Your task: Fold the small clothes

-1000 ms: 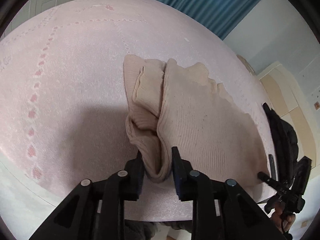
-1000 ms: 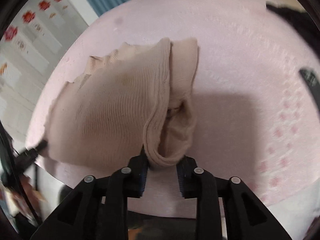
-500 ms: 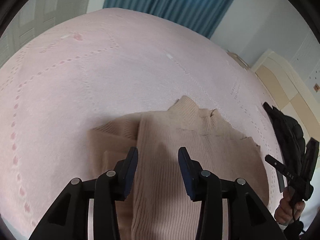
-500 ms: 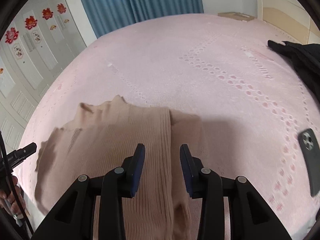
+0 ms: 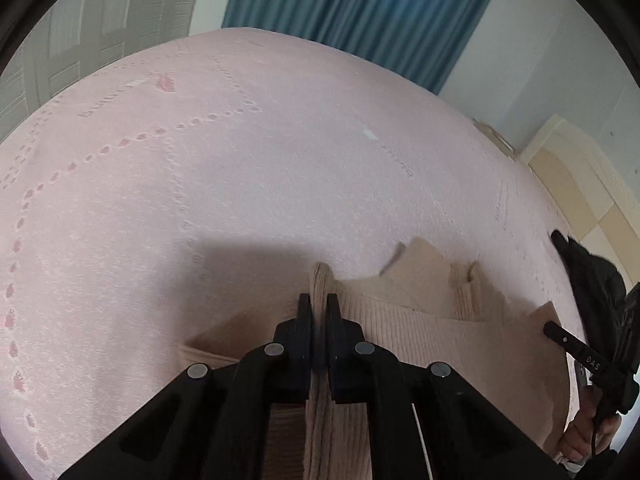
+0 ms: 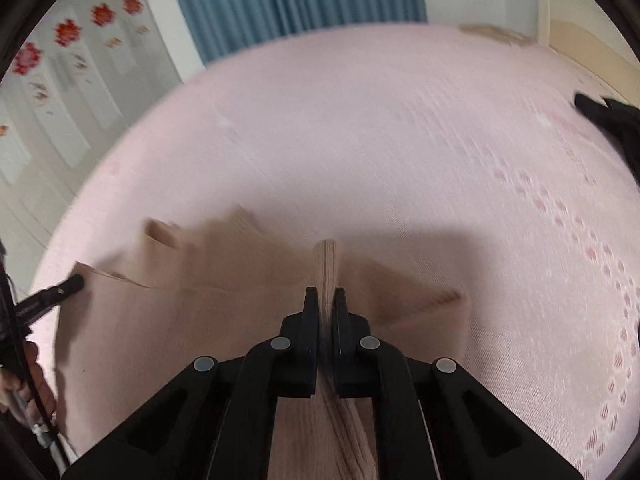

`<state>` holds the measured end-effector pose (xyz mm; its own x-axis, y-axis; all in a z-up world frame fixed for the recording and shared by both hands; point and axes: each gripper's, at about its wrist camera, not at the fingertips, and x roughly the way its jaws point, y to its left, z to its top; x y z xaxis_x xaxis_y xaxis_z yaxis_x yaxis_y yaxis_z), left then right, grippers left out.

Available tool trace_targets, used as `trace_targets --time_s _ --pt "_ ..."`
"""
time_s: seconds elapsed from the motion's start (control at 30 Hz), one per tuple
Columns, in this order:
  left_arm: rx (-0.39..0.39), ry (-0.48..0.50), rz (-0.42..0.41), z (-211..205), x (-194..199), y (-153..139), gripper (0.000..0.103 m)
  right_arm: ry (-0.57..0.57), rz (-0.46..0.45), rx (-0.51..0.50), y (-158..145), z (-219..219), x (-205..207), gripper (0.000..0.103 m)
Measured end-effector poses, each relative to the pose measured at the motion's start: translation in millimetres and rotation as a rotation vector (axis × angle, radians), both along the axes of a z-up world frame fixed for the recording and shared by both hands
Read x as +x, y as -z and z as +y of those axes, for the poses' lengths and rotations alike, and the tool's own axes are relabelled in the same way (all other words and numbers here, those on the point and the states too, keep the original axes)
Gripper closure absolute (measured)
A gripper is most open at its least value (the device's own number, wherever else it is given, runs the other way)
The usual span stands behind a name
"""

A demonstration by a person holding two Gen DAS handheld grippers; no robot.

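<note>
A beige ribbed knit sweater [image 5: 440, 332] lies on the pink bed [image 5: 280, 160] near its front edge. My left gripper [image 5: 319, 300] is shut on a pinched fold of the sweater's left side. My right gripper [image 6: 327, 294] is shut on a pinched fold of the sweater [image 6: 180, 320] on its right side. A ridge of fabric stands up between each pair of fingers. The right wrist view is blurred by motion. The right gripper shows at the edge of the left wrist view [image 5: 592, 364].
A black garment [image 5: 592, 284] lies at the bed's right side, also in the right wrist view [image 6: 616, 124]. Blue curtains [image 5: 360, 12] hang behind the bed. A wooden headboard [image 5: 592, 192] is at the right. White cabinet doors [image 6: 52, 92] with red flowers stand left.
Both grippers were open over the sweater half a second ago; now each has closed on a pinched fold of it. The right view now blurs with motion.
</note>
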<state>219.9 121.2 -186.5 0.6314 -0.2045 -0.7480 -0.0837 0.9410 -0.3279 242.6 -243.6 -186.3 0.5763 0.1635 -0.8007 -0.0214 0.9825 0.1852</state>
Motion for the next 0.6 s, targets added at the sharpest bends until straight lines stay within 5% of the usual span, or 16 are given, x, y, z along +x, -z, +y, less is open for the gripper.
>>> trace_targets --time_s 0.23,0.37,0.47,0.6 --pt "0.051 0.036 0.083 -6.0 12.5 18.7 0.090 0.055 0.078 -0.112 31.8 -3.5 18.3 0.097" --pt "0.018 0.016 0.072 3.1 6.9 10.6 0.070 0.038 0.037 -0.182 14.3 8.3 5.8 0.072" --pt "-0.024 0.005 0.061 14.5 -2.0 6.6 0.064 0.012 -0.012 -0.147 -8.2 22.9 -15.0 0.060" --pt "-0.067 -0.026 0.050 28.5 -19.8 3.0 0.060 -0.082 -0.019 -0.058 -23.1 57.0 -44.9 0.059"
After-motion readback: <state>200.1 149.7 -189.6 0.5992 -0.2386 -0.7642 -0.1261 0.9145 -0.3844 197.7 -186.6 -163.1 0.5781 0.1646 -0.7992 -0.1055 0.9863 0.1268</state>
